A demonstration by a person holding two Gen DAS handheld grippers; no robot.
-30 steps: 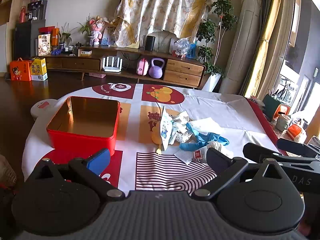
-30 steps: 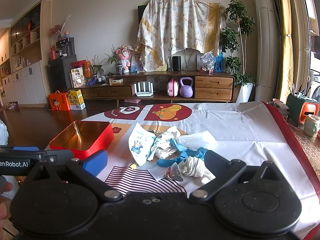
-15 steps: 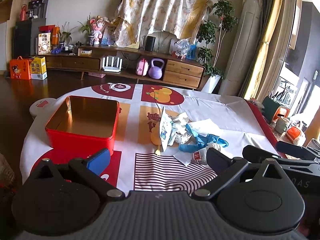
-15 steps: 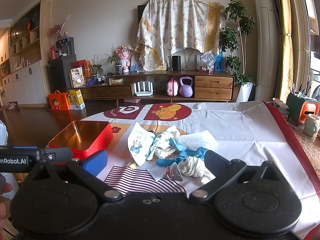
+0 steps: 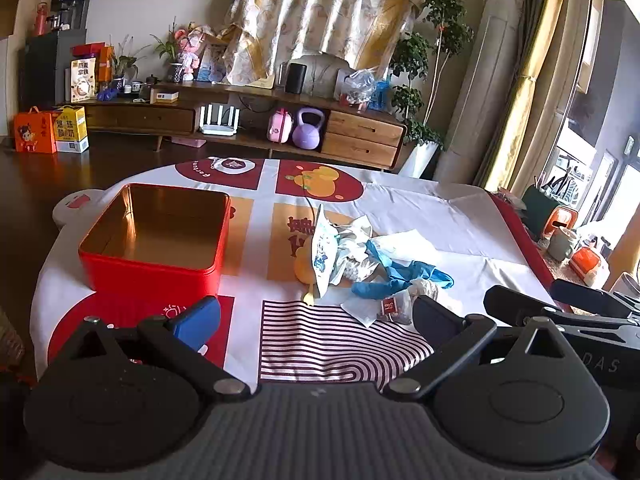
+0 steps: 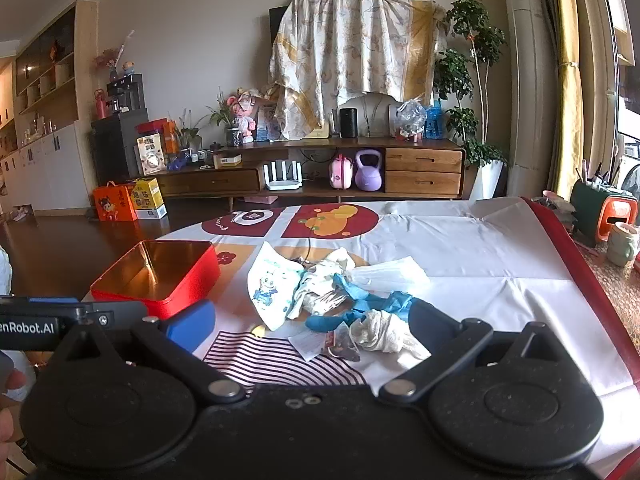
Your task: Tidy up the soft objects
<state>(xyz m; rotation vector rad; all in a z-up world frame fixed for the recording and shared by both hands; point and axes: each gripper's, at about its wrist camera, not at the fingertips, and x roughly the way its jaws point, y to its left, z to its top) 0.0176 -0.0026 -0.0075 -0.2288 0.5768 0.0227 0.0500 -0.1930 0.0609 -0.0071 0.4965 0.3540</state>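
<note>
Both grippers hung wide open and empty over the near edge of the table, the soft pile untouched.

From the left wrist, the left gripper (image 5: pixel 316 316) stood spread, nothing held; the red tin (image 5: pixel 154 236) sat at ten o'clock, the heap of soft objects (image 5: pixel 360 264) at one o'clock — a blue glove (image 5: pixel 400 276) tangled through it, so a pinch might well have dragged neighbours along. From the right wrist, the right gripper (image 6: pixel 312 320) gaped too, the white crumpled cloth (image 6: pixel 384 334) just ahead at one o'clock; the thin face mask (image 6: pixel 384 274) could have slipped free — and the tablecloth (image 6: pixel 480 264) risked being nipped.
</note>
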